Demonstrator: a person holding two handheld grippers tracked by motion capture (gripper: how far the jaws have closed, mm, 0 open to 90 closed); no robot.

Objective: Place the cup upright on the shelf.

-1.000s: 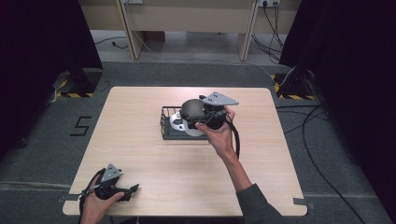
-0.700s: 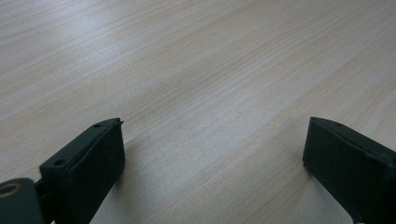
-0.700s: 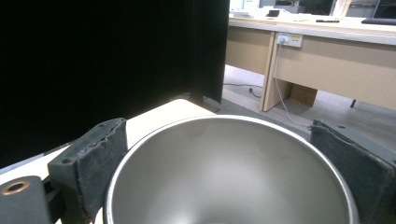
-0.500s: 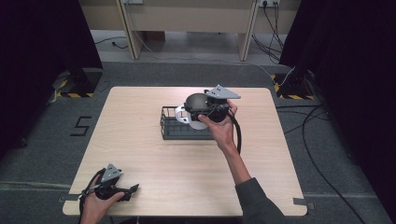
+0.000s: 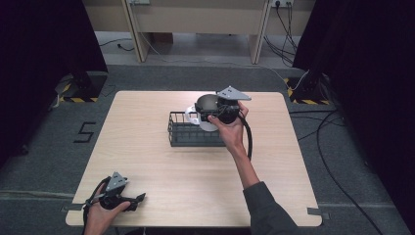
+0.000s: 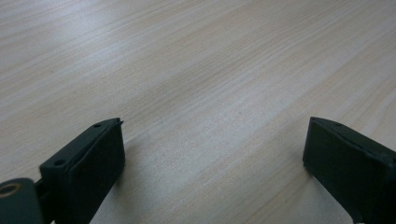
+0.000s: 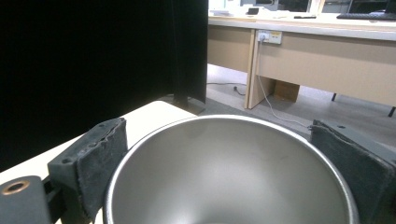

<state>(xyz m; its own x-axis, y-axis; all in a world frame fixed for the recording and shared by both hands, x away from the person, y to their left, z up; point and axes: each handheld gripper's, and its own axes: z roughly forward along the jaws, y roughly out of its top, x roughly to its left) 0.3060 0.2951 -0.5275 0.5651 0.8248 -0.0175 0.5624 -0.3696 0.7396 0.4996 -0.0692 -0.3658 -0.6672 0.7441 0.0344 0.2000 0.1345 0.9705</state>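
My right tongs (image 5: 208, 116) hold a metal bowl (image 5: 206, 104) above the far end of the wire basket (image 5: 182, 139), which stands near the middle of the worktop (image 5: 147, 161). From above, the bowl sits just left of my right hand (image 5: 230, 128), with the grey plate of the tongs over it and the cable looping down past my wrist. In the right gripper view the bowl (image 7: 229, 177) lies squarely between the two black jaws, its rim reaching from one pad to the other, so I read these tongs (image 7: 219, 158) as closed on the bowl. Under the bowl something white (image 5: 192, 116) sticks out over the basket's far rim; I cannot tell what it is, nor whether it touches the bowl.

My left tongs (image 5: 137, 199) rest at the near left corner of the worktop, well apart from the basket and bowl. In the left gripper view their jaws stand wide apart with bare wood between them (image 6: 215, 140), gripping nothing.

The bottom of the bowl is cut off at the lower edge of the right gripper view, and from above my hand and the tongs cover its right side. The inside of the basket is hard to make out through the wires
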